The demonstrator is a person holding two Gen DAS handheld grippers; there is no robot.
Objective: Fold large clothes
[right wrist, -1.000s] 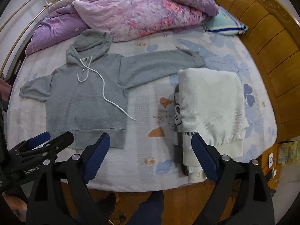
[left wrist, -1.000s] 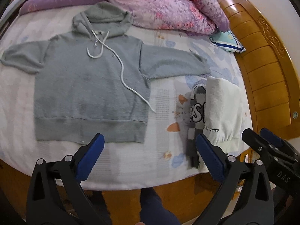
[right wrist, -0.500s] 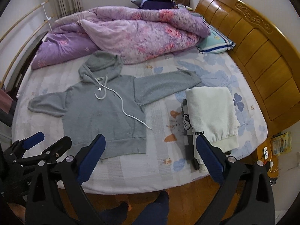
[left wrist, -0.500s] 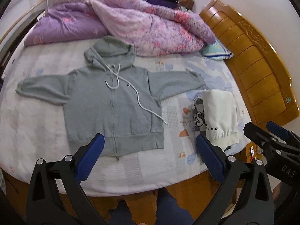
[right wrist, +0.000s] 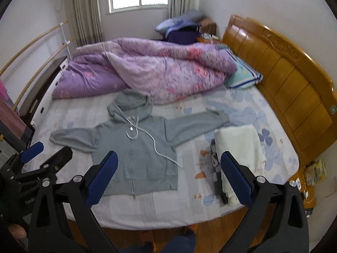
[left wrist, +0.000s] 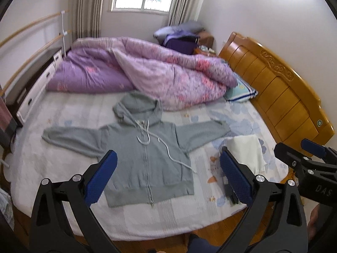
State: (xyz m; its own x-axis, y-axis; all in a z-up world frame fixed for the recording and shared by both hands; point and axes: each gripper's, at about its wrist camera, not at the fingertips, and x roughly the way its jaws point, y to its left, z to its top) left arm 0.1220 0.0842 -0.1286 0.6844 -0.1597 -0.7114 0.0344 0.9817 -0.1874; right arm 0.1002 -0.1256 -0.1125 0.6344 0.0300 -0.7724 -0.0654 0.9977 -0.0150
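Observation:
A grey zip hoodie lies flat and face up on the bed, sleeves spread, hood toward the quilt, white drawstring trailing right; it also shows in the right wrist view. My left gripper is open and empty, held back above the bed's near edge. My right gripper is open and empty too, beside it. The right gripper also shows at the right of the left wrist view, and the left gripper at the left of the right wrist view.
A folded white garment lies on a dark printed one at the bed's right. A purple quilt is heaped at the back, with a striped pillow. A wooden headboard runs along the right. The bed's near edge drops to wood floor.
Both grippers have pulled back and tilted up from the bed; the hoodie looks smaller and the window and walls have come into view. Nothing on the bed moved.

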